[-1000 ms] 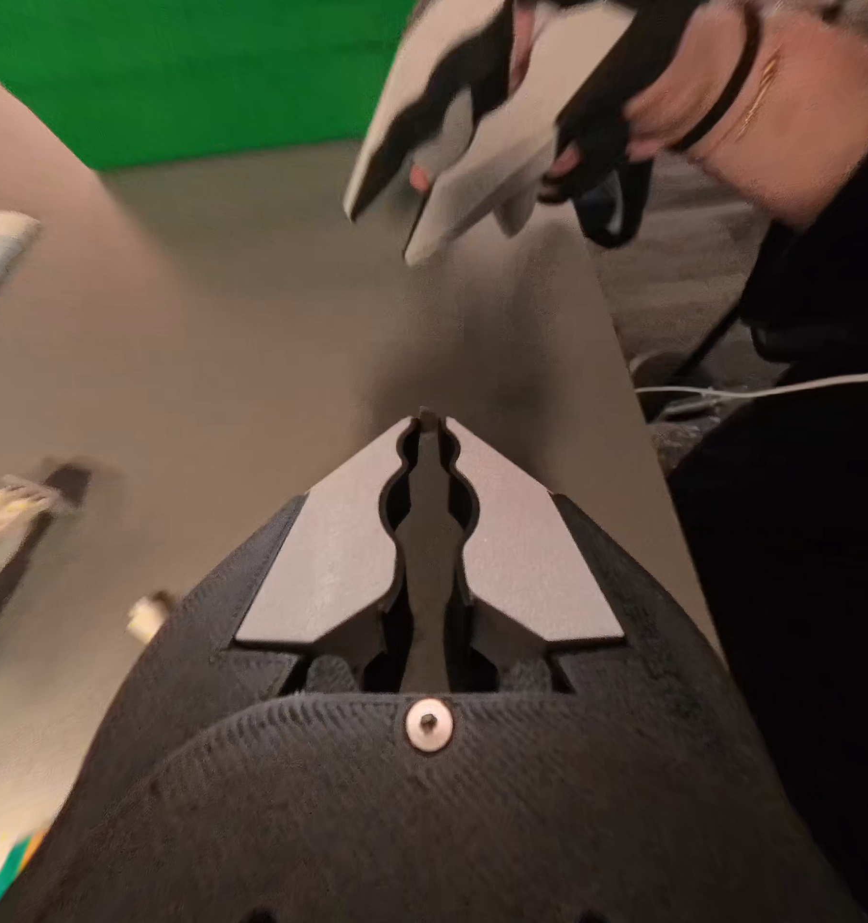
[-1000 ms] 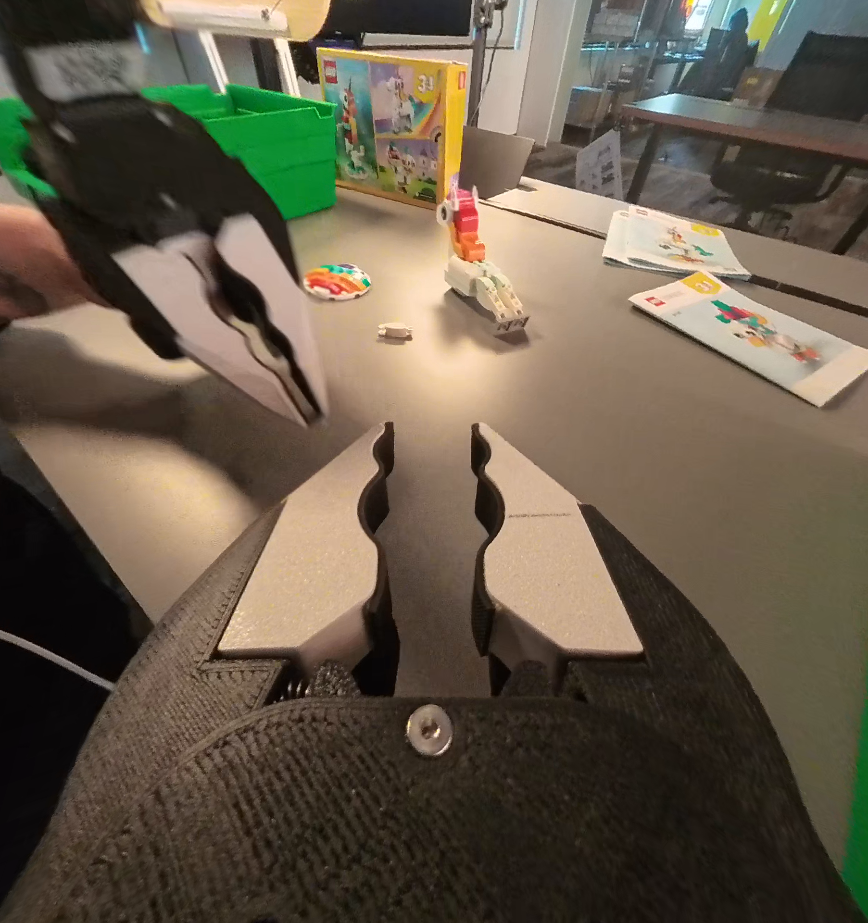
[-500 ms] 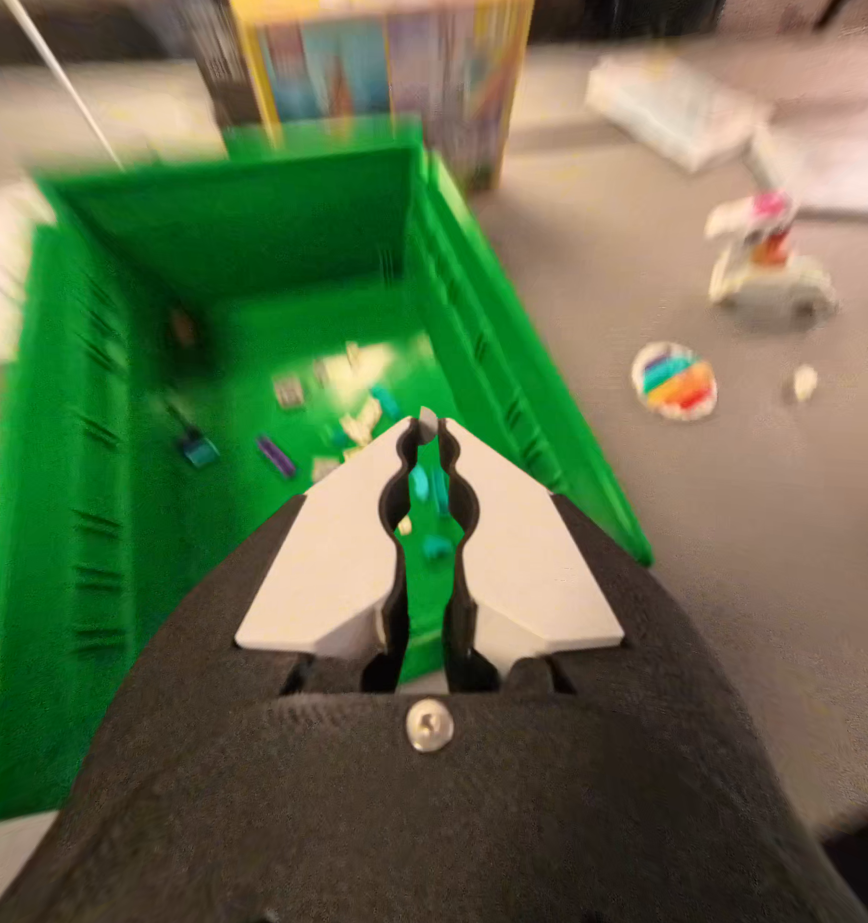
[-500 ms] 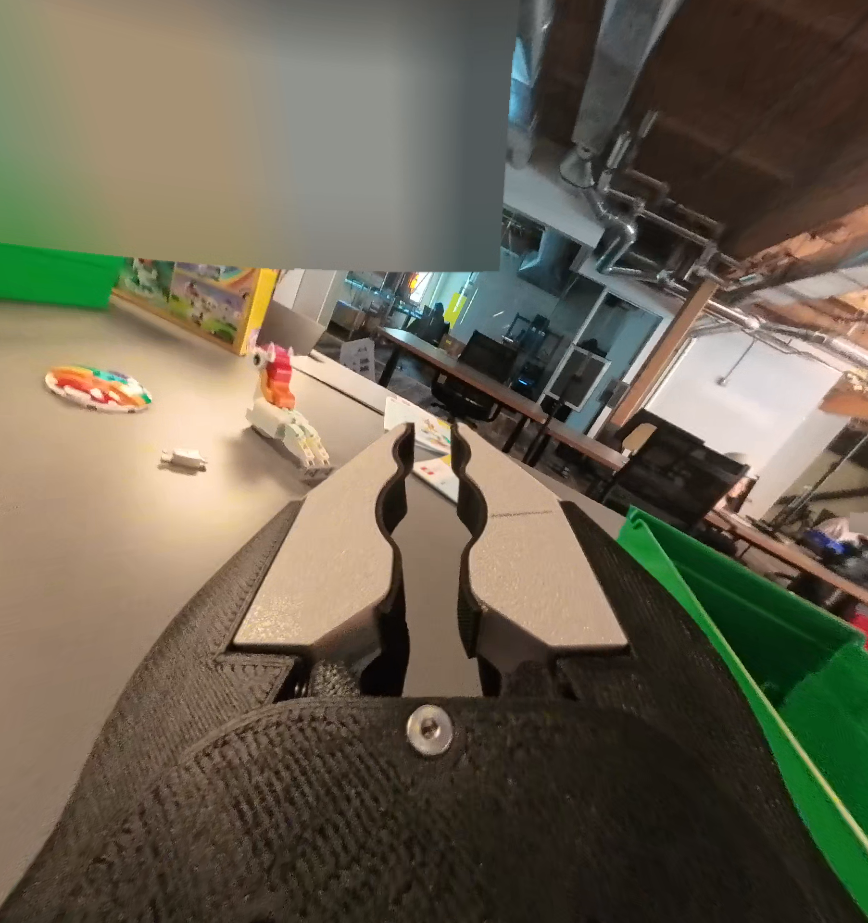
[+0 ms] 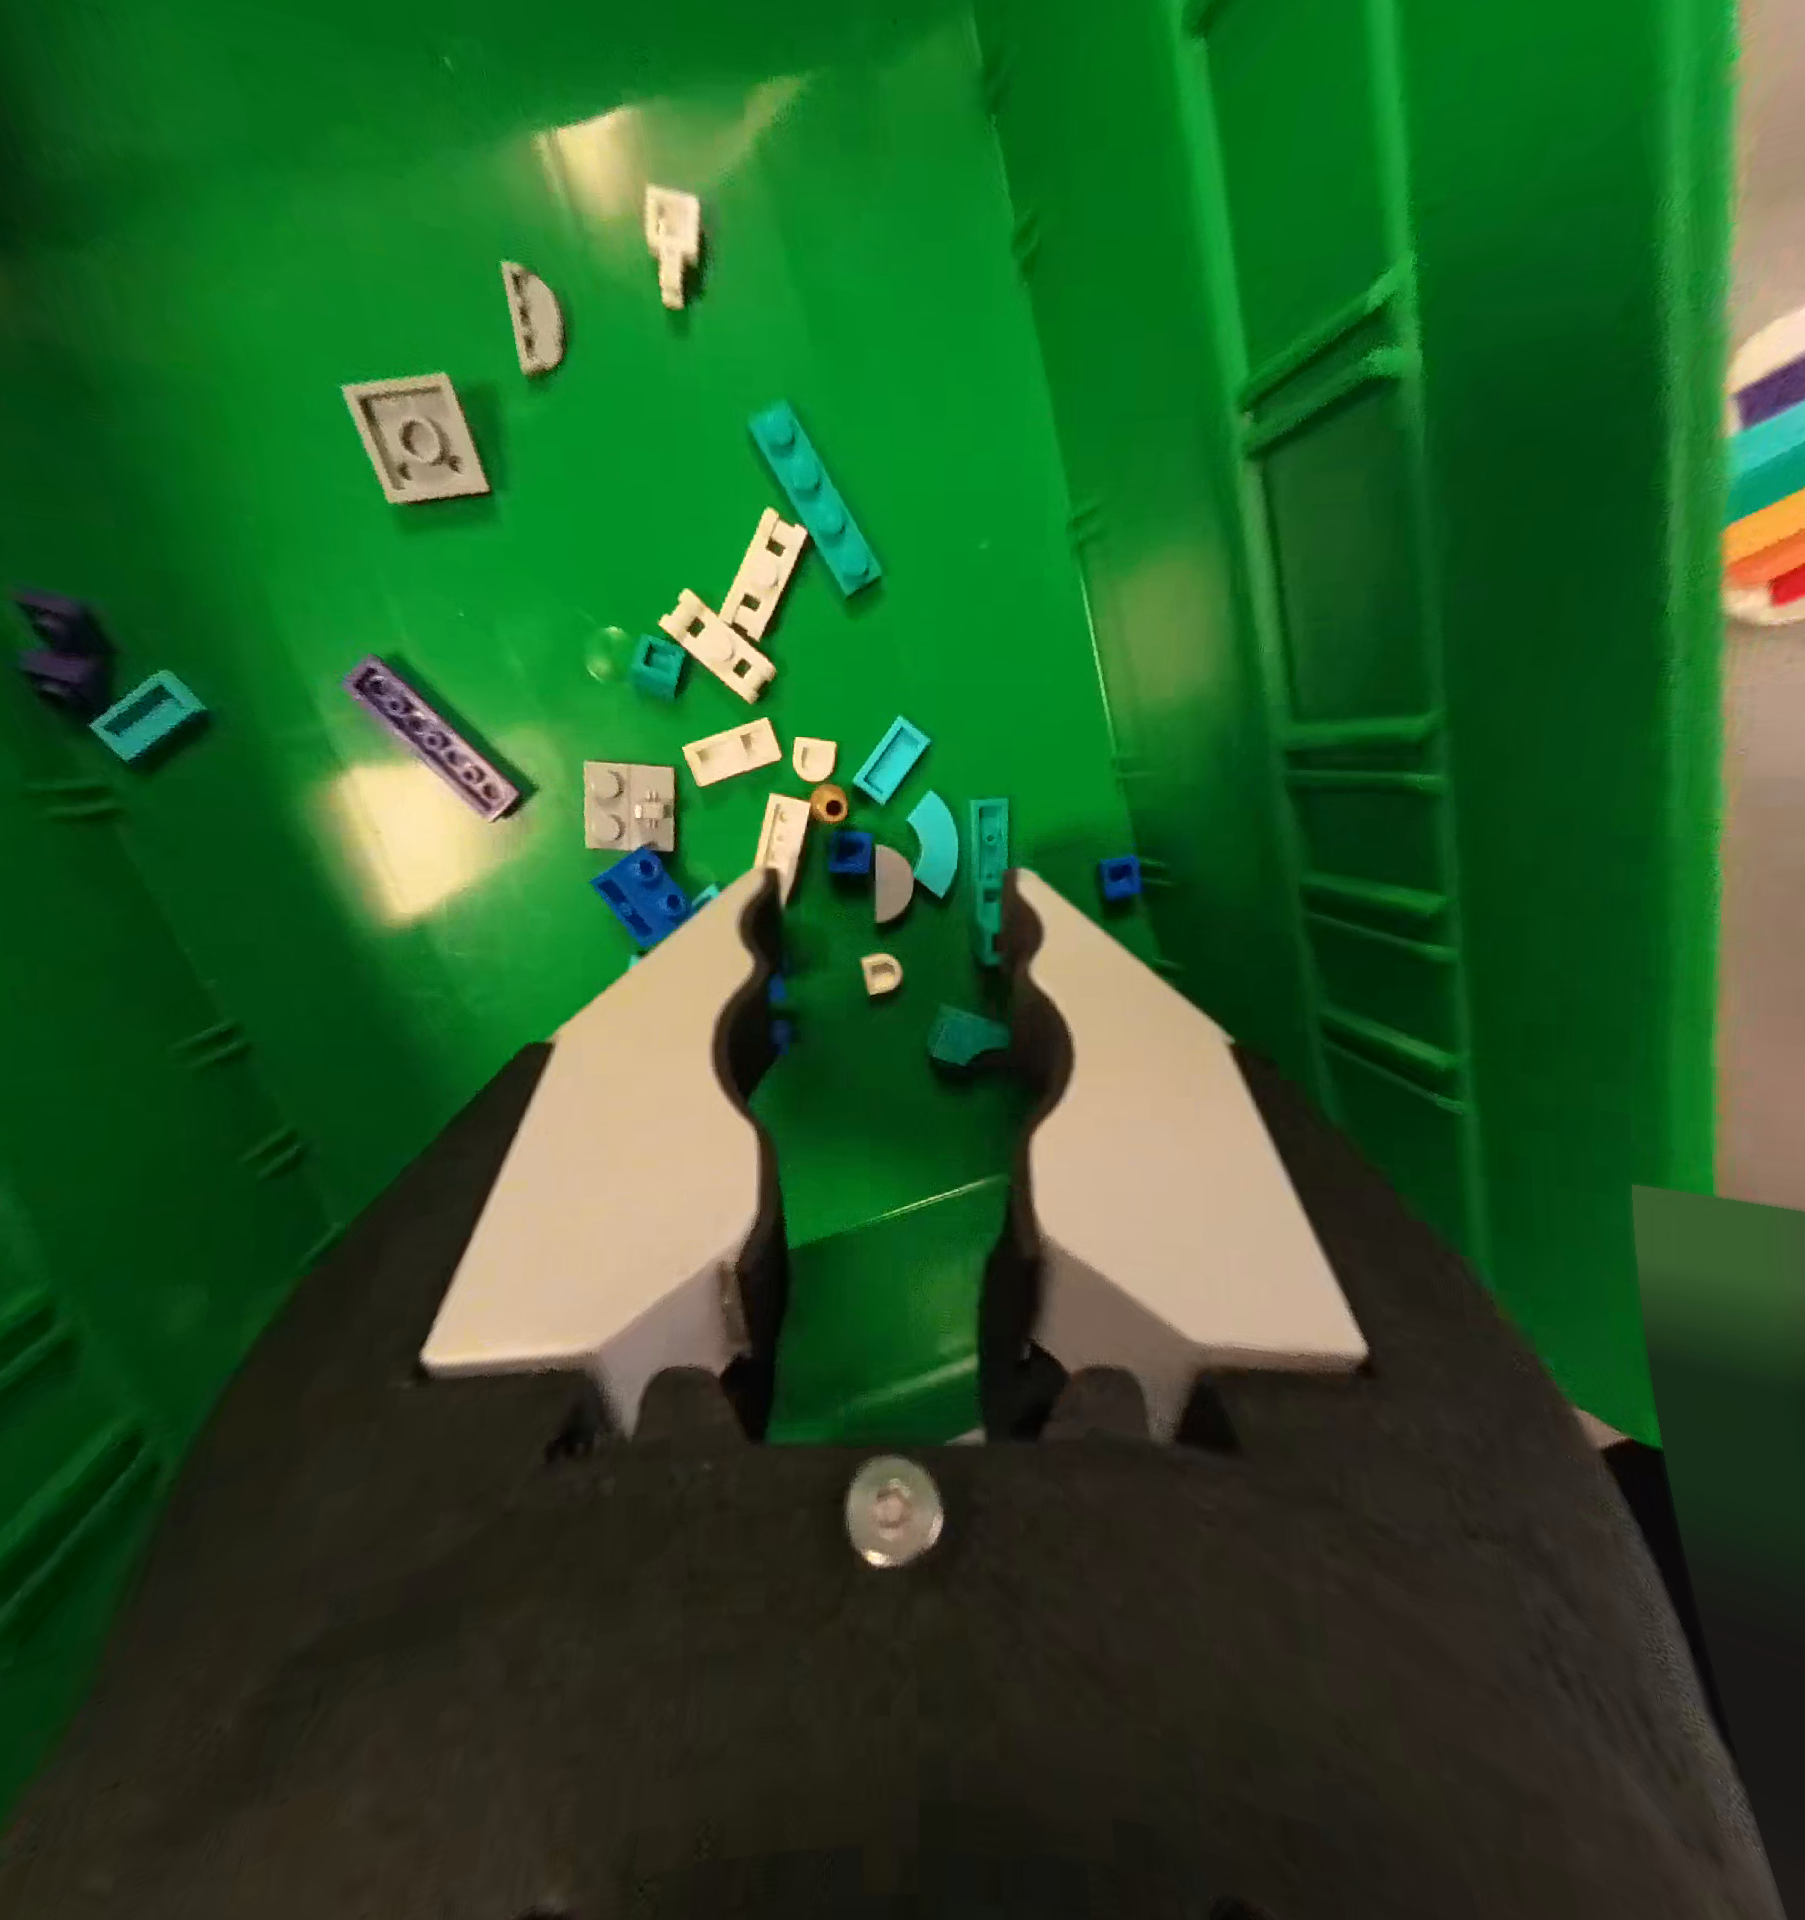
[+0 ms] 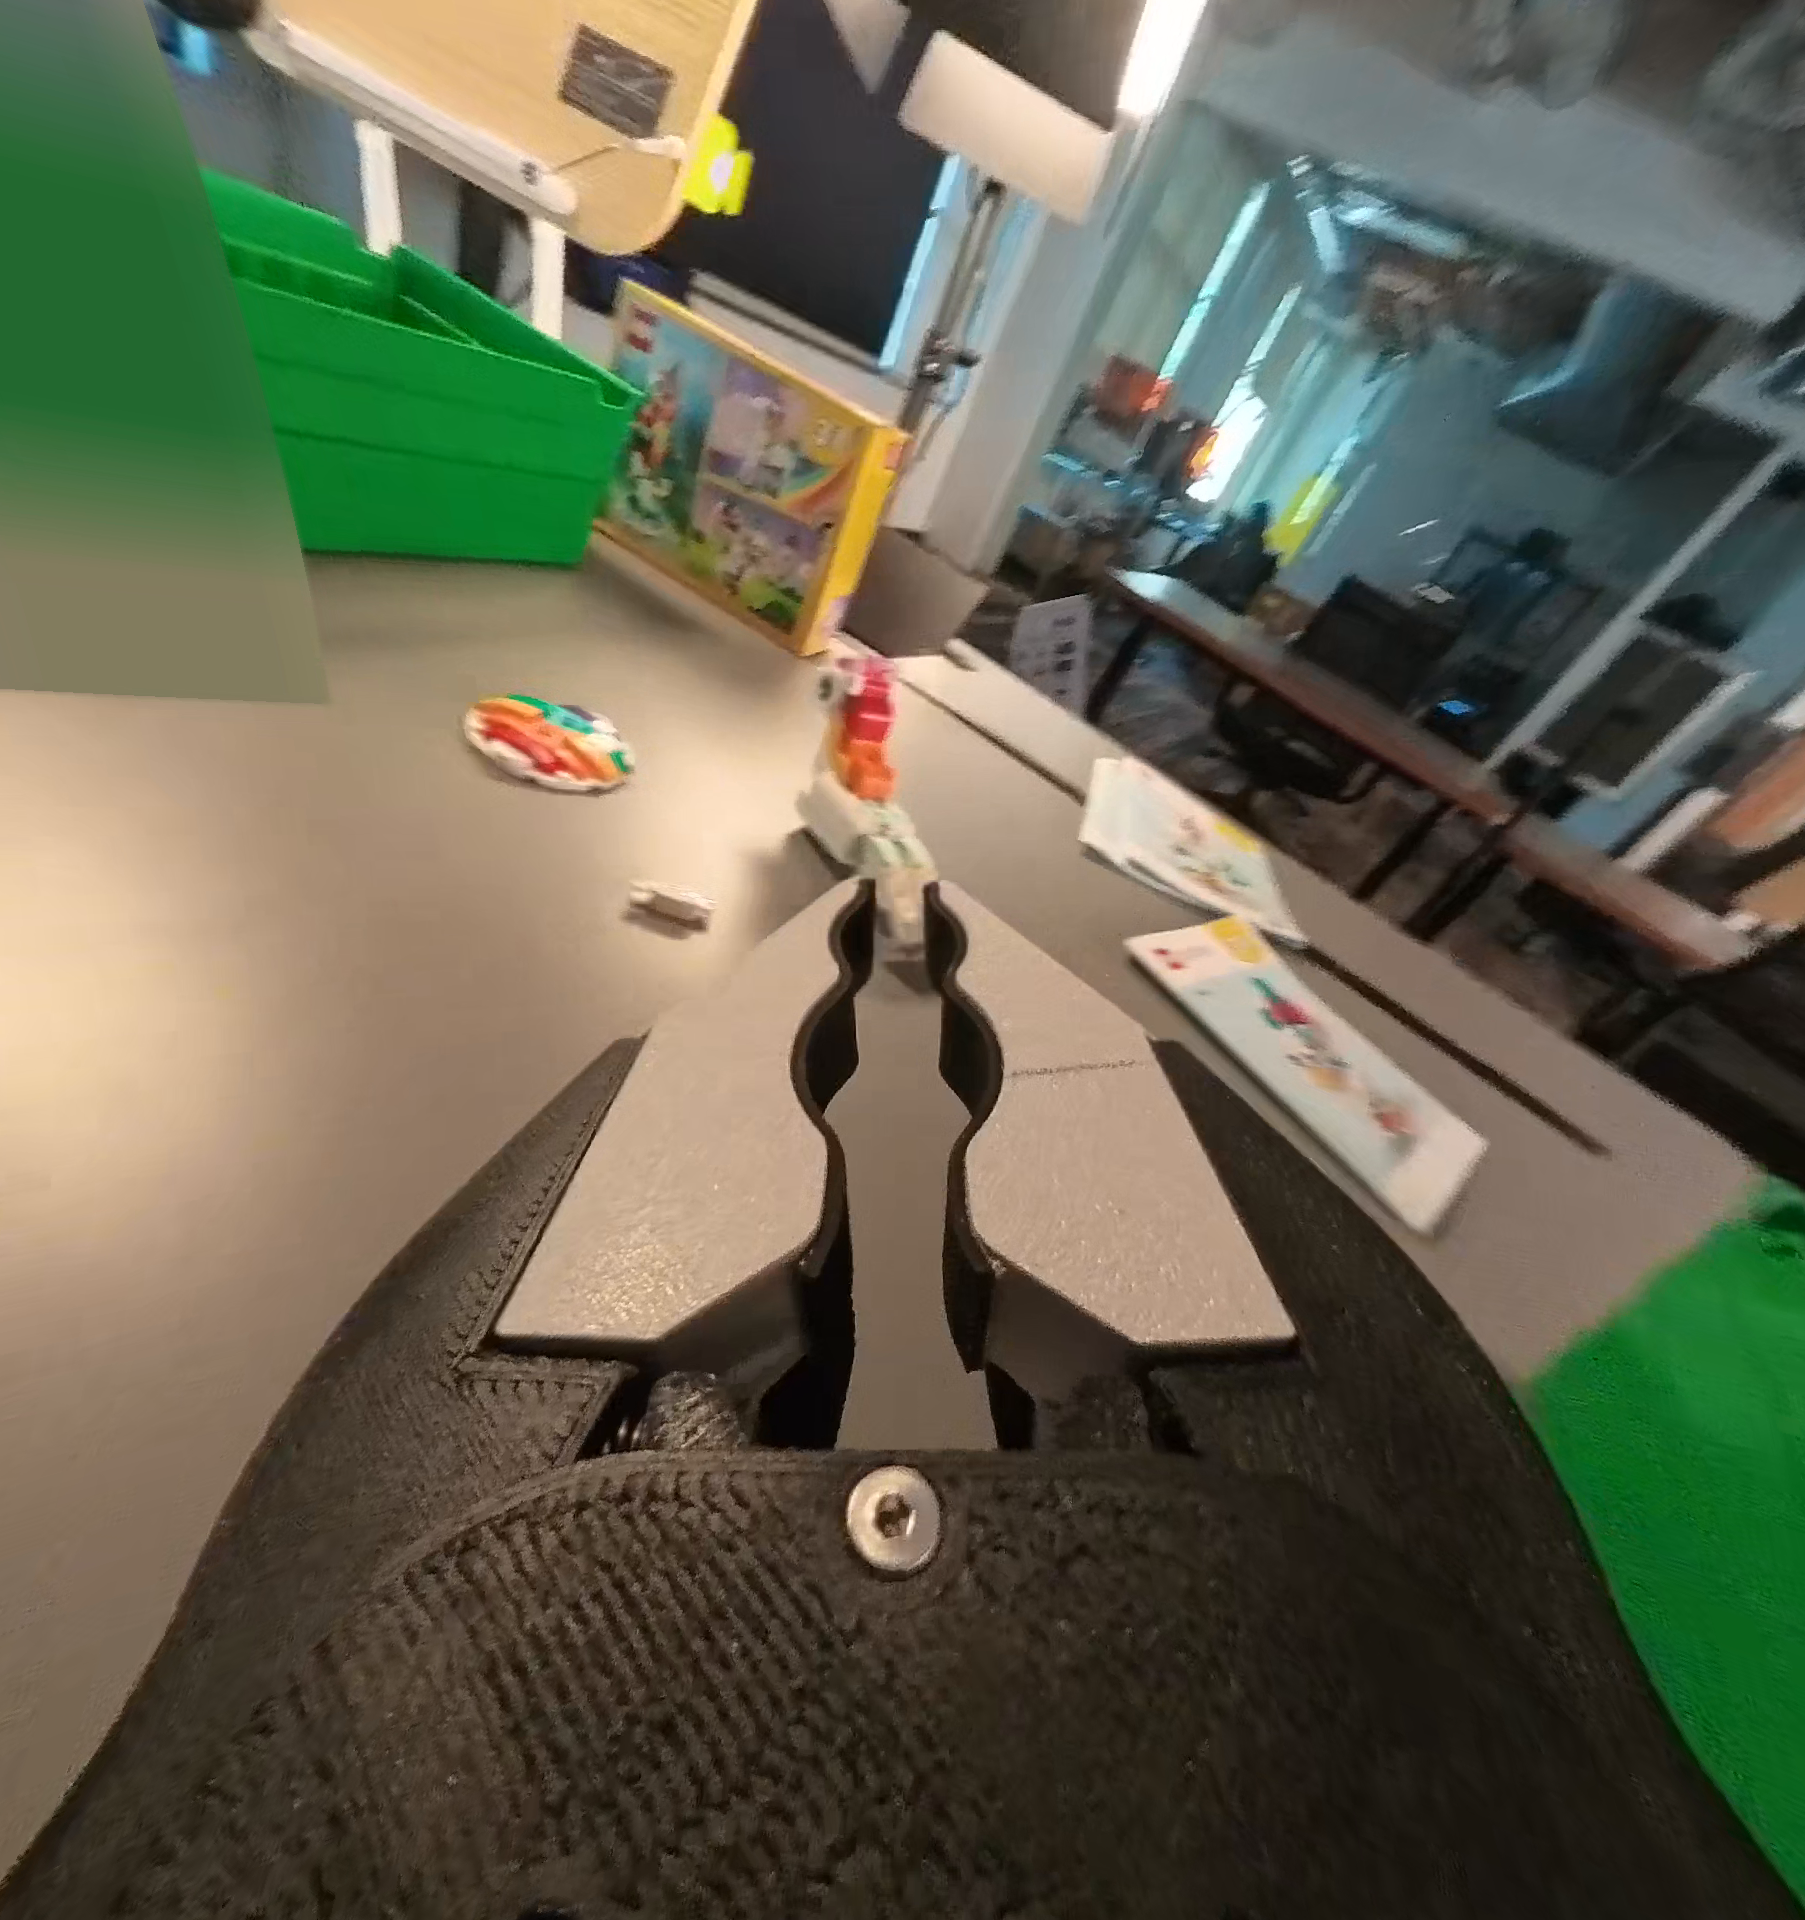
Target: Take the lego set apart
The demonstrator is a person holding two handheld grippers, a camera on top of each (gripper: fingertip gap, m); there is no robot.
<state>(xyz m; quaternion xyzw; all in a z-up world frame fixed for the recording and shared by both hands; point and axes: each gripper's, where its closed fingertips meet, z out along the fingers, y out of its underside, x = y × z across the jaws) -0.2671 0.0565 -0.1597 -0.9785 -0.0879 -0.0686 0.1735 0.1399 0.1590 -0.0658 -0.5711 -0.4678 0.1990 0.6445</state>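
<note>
Both grippers are empty, jaws parted: the left gripper (image 5: 882, 894) hangs over the bin (image 5: 1241, 436) of loose bricks, the right gripper (image 6: 896, 896) faces the model (image 6: 862, 774) mid-table; grip its base low.

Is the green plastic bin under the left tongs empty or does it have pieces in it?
Not empty. Loose lego pieces lie scattered on the floor of the green plastic bin, among them a teal studded plate.

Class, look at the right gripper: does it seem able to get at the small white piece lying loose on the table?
Probably yes. The right gripper is open and empty, and bare table lies between it and the small white piece.
</note>
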